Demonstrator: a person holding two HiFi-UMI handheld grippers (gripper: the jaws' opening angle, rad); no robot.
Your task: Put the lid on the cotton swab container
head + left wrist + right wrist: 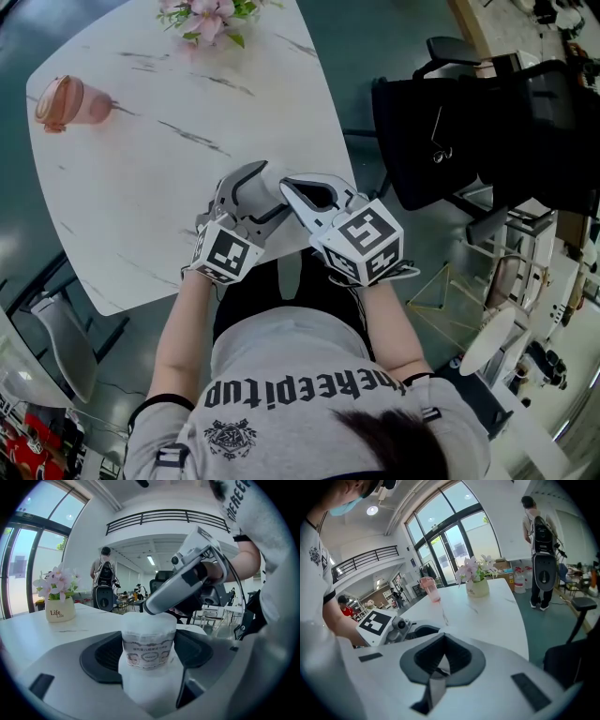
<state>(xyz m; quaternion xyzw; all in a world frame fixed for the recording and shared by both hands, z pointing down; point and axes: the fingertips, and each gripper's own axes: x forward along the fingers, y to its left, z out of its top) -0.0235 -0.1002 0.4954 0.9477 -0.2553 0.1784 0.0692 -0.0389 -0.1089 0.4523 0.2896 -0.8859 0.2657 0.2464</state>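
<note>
Table (141, 187): white marble-look top; both claws are held over its near edge, close together.
Person (300, 375): grey T-shirt, bare forearms, one tool in each hand.
Chair (450, 141): black, standing off the table's right side.
Right gripper (289, 187): jaws drawn together. A pale sliver shows between the dark pads, and what it is cannot be told. In the left gripper view its tip sits at the container's top rim.
Left gripper (251, 178): jaws clamped on the cotton swab container.
Cotton swab container (149, 639): translucent white with a printed label band, upright between the left pads. Whether a lid is on it cannot be made out.
Pink cup (67, 103): far left corner of the table, well apart from the claws.
Flower pot (60, 610): cream, pink blooms, at the table's far edge.
</note>
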